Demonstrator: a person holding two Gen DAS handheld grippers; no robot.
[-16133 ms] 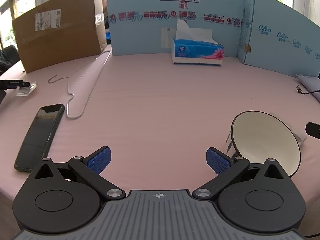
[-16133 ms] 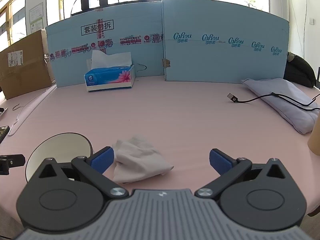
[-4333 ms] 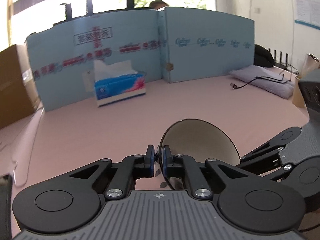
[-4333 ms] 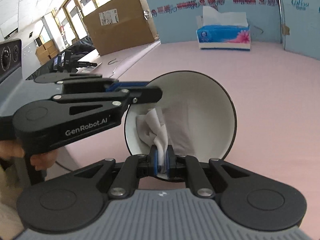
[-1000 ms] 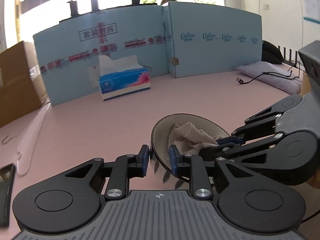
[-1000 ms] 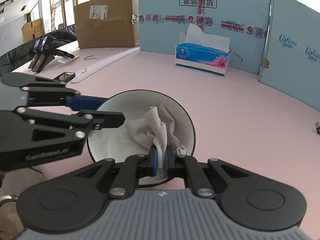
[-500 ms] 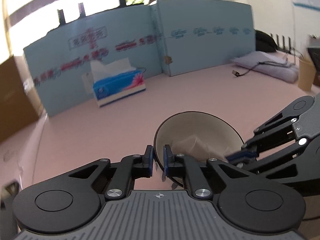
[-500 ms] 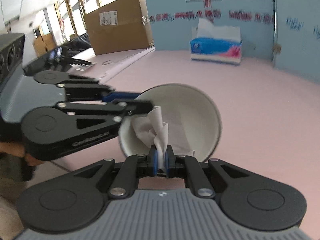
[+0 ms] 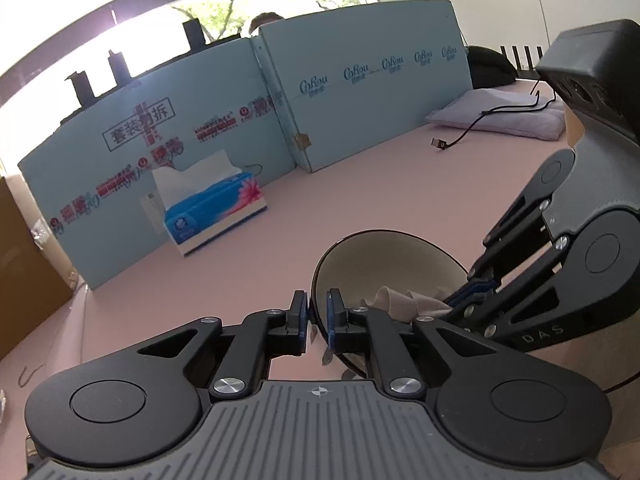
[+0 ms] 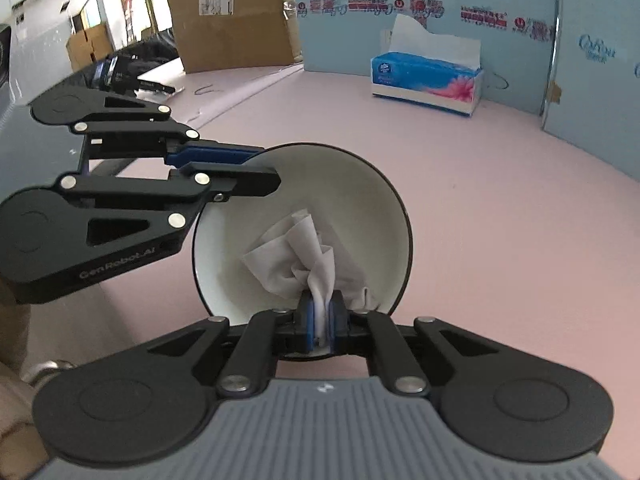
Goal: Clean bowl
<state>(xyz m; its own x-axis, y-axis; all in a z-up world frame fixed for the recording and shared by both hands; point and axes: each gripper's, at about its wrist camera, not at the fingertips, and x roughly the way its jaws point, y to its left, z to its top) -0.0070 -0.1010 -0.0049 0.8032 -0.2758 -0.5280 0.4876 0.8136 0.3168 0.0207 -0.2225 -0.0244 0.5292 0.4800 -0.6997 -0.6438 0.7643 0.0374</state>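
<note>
Right wrist view, right gripper (image 10: 319, 316) clamping cloth (image 10: 296, 258) inside bowl (image 10: 360, 184); left gripper (image 9: 318, 316) pinching rim, tissue box (image 10: 426, 80) behind

Pink table (image 9: 400, 184), blue foam partition (image 9: 360, 120), bright windows (image 9: 200, 4).

My left wrist camera sits just behind the left gripper (image 9: 318, 322), low over the pink table (image 9: 380, 184), facing the blue partition (image 9: 360, 108). My right wrist camera sits behind the right gripper (image 10: 319, 320), angled down and leftward toward the cardboard box (image 10: 236, 20). Both views are close on the bowl (image 9: 384, 260) and cloth (image 10: 298, 260); each sees the other gripper. Shared background: the tissue box (image 9: 214, 210), partition and table.
</note>
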